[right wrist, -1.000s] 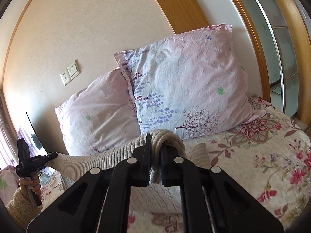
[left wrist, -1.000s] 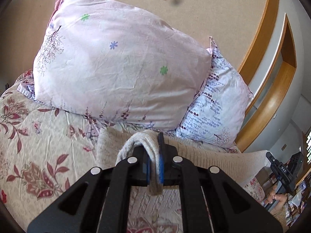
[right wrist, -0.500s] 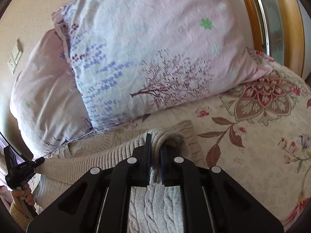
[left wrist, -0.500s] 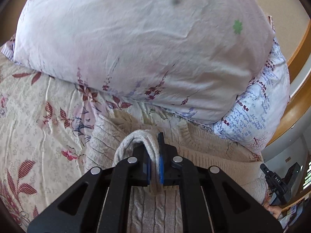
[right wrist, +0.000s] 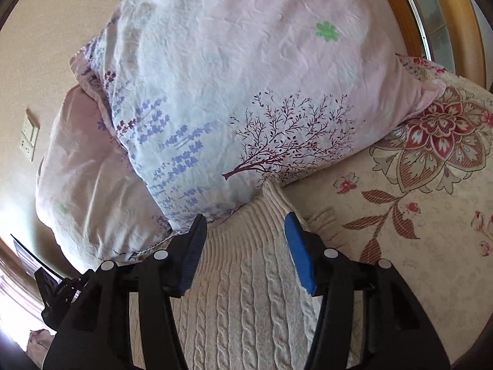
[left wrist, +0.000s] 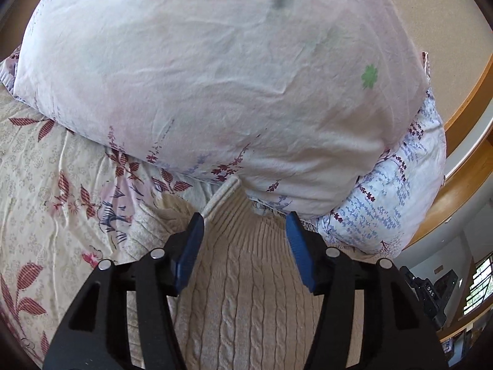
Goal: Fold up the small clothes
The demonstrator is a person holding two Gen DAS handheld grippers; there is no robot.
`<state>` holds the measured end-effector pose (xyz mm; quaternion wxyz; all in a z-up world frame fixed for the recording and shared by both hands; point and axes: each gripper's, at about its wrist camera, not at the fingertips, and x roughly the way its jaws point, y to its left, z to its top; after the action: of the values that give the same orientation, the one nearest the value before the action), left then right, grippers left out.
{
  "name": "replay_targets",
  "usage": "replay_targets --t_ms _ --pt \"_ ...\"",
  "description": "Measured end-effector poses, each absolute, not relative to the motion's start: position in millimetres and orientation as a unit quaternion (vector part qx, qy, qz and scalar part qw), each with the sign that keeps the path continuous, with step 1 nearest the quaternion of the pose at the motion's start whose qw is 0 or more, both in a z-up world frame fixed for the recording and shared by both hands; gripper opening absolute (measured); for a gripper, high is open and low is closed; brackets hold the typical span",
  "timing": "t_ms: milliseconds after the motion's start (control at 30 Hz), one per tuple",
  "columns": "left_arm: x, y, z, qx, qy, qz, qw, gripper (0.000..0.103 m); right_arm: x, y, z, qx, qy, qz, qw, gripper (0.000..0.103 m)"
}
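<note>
My left gripper (left wrist: 245, 231) and right gripper (right wrist: 245, 231) are both opening, pads apart with only the cream cable-knit sweater (left wrist: 246, 293) lying slack between them, nothing pinched. I judge this a release: the ribbed hem sits low-centre in each frame, butted against the floral pillows (right wrist: 246, 92) on the flowered bedsheet (left wrist: 46, 200). No containers are in view.

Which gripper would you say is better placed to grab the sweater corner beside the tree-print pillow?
Right, probably: the right gripper, jaws opening with the sweater unpinched below, points at that corner by the pillow; the left view doesn't show it.
</note>
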<state>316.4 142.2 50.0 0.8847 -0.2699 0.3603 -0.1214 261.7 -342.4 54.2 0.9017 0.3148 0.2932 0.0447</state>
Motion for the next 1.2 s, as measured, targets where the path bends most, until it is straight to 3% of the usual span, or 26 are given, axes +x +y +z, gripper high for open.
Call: replay_targets --t_ms 100,167,267,500,633,733,1200 --pt "297 148 57 -0.236 0.361 -0.124 0.894 0.053 243 -346 57 0.279 0.306 0.028 0.91 0.051" --pt "281 155 57 -0.212 0.367 -0.126 0.897 0.043 229 -349 54 0.259 0.317 0.024 0.912 0.044" --pt "264 159 52 -0.183 0.383 -0.128 0.896 0.039 212 -353 45 0.237 0.335 0.019 0.912 0.04" --pt "241 155 31 -0.127 0.411 -0.12 0.895 0.038 199 -349 24 0.204 0.375 0.015 0.904 0.029" --pt "237 149 25 -0.113 0.419 -0.126 0.892 0.019 195 -347 21 0.194 0.375 0.019 0.906 0.014" --pt "234 146 22 -0.109 0.422 -0.13 0.891 0.009 191 -344 22 0.187 0.371 0.022 0.909 0.012" --pt "217 171 35 -0.149 0.409 -0.168 0.884 0.007 163 -340 45 0.199 0.344 0.026 0.917 0.01"
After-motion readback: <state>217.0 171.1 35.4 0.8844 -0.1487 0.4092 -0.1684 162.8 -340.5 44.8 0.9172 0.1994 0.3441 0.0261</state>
